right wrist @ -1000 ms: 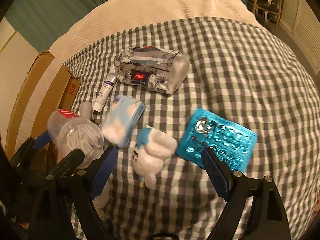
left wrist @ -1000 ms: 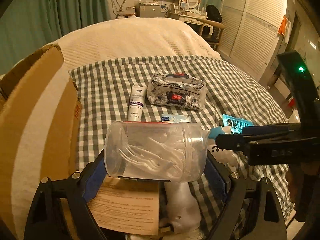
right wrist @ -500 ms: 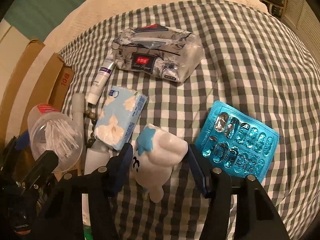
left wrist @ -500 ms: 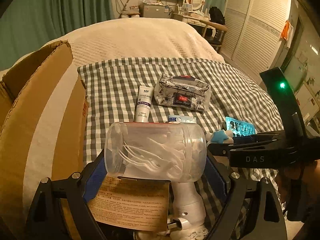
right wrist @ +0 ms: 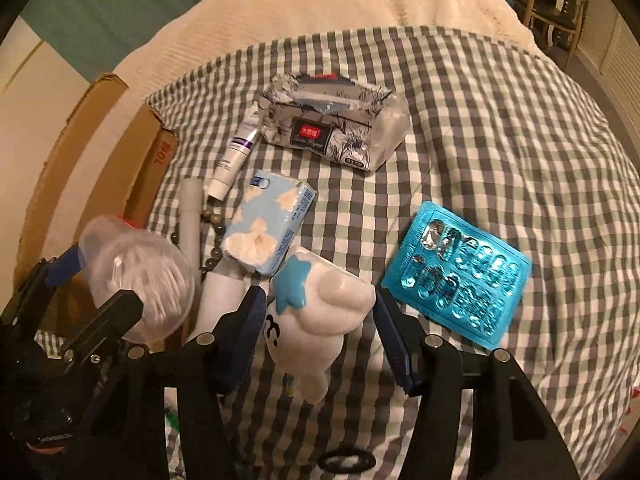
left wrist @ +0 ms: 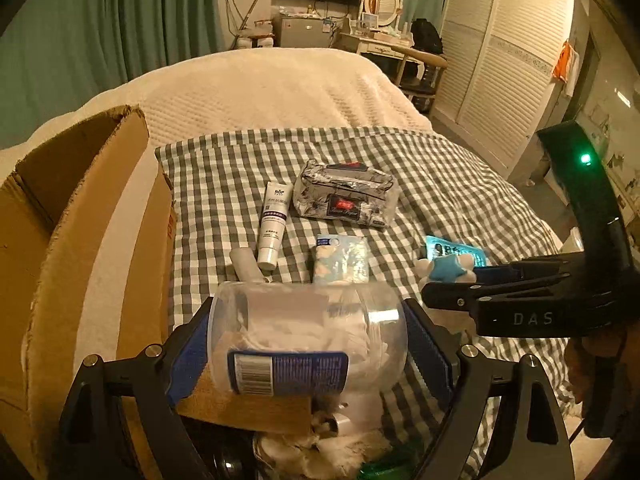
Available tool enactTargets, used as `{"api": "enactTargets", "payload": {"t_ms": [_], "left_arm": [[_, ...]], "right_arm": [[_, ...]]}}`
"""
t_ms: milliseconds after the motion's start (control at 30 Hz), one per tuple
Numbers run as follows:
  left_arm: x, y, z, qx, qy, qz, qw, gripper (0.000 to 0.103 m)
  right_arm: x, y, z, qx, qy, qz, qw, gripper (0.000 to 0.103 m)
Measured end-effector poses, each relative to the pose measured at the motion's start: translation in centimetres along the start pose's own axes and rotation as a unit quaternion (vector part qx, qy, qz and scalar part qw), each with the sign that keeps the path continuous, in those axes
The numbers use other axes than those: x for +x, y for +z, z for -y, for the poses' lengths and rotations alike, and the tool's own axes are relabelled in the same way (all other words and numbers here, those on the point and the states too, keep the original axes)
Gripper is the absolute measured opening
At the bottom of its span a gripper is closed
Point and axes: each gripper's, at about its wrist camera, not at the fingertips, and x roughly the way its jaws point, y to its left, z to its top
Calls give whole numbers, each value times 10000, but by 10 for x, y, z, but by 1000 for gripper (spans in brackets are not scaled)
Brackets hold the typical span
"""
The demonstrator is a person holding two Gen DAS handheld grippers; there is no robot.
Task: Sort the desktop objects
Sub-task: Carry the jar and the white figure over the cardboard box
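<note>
left tool (left wrist: 308, 354): clamped on a clear jar (left wrist: 306, 340) of white picks, held on its side above the checked bed cover (left wrist: 440, 184), right beside the cardboard box (left wrist: 84, 240)

right tool (right wrist: 320, 324): jaws just closed in, now hugging a white plush toy (right wrist: 320, 320) with a blue star, sitting by the blue pill pack (right wrist: 456, 276)

step: both hands loaded, so pickup's done I'd say

next: carry the jar over the box opening and let go; keep the squishy toy from slipping

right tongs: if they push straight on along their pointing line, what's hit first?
The white plush toy already between the right tongs; past it, probably the checked cloth. Depth is unclear.
</note>
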Motion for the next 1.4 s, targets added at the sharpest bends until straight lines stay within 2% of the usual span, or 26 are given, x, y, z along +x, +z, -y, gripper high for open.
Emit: {"api": "enactTargets", "payload": {"t_ms": [167, 400, 633, 900, 1100, 1400], "left_arm": [[-19, -3, 9, 70, -10, 72, 9999, 89], [-58, 2, 19, 251, -61, 364, 9990, 89], [-101, 16, 6, 58, -80, 717, 9974, 89], [-159, 23, -32, -272, 116, 1234, 9919, 89], [-193, 22, -78, -708, 497, 1514, 9847, 89], [-204, -3, -146, -1270, 1011, 1475, 9756, 89]], "right_arm": [[-26, -9, -2, -101, -79, 162, 9998, 55], [-68, -20, -3, -160, -191, 435, 9987, 55], [-120, -17, -23, -278, -188, 844, 9959, 55], [-169, -12, -80, -661, -139, 1213, 9903, 55], [-190, -6, -138, -875, 196, 1458, 9852, 55], [-164, 1, -224, -1370, 530, 1383, 9794, 55]]}}
